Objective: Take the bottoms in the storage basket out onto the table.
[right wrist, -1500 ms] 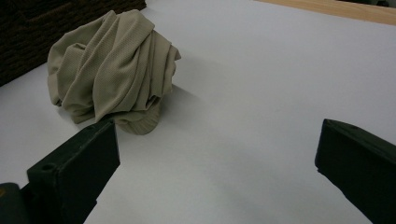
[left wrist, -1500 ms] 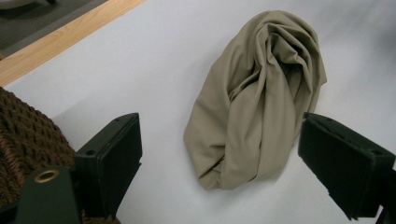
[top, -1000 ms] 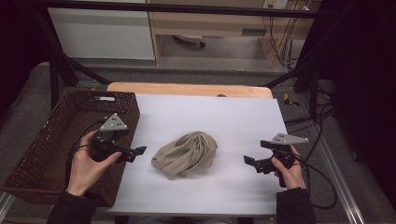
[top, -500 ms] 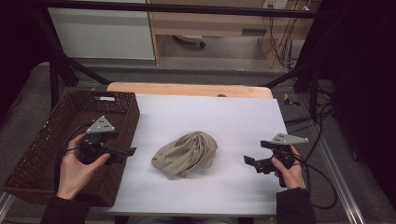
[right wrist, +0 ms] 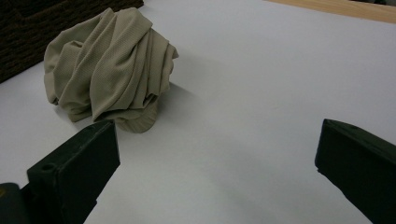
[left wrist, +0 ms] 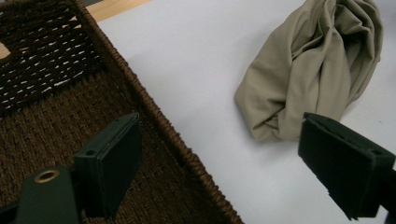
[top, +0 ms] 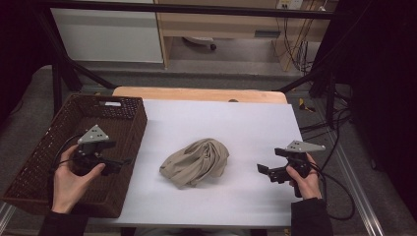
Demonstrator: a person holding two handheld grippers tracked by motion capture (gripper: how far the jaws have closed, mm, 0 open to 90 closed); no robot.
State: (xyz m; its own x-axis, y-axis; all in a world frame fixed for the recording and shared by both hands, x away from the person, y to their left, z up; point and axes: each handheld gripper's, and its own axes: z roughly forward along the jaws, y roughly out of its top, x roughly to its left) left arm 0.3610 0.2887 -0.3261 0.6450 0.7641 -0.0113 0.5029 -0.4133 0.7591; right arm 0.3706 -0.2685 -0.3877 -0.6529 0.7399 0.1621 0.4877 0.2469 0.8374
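A crumpled beige cloth (top: 196,161) lies in a heap near the middle of the white table top (top: 221,123). My left gripper (top: 125,161) hovers over the brown wicker basket (top: 29,167) at the table's left edge, jaws open and empty, pointing right toward the cloth (left wrist: 313,70). In the left gripper view the basket rim (left wrist: 154,116) runs between the jaws. My right gripper (top: 261,169) rests low at the right side of the table, open and empty, aimed left at the cloth (right wrist: 109,65).
The basket (left wrist: 46,107) looks empty where its weave shows. A wooden strip (top: 196,93) borders the table's far edge. Cables (top: 334,132) hang off the right side by a black frame post. White surface (right wrist: 261,93) lies bare around the cloth.
My left gripper has drawn back to the left, from beside the basket's right wall to over the basket's inside. The right gripper and the cloth have stayed put.
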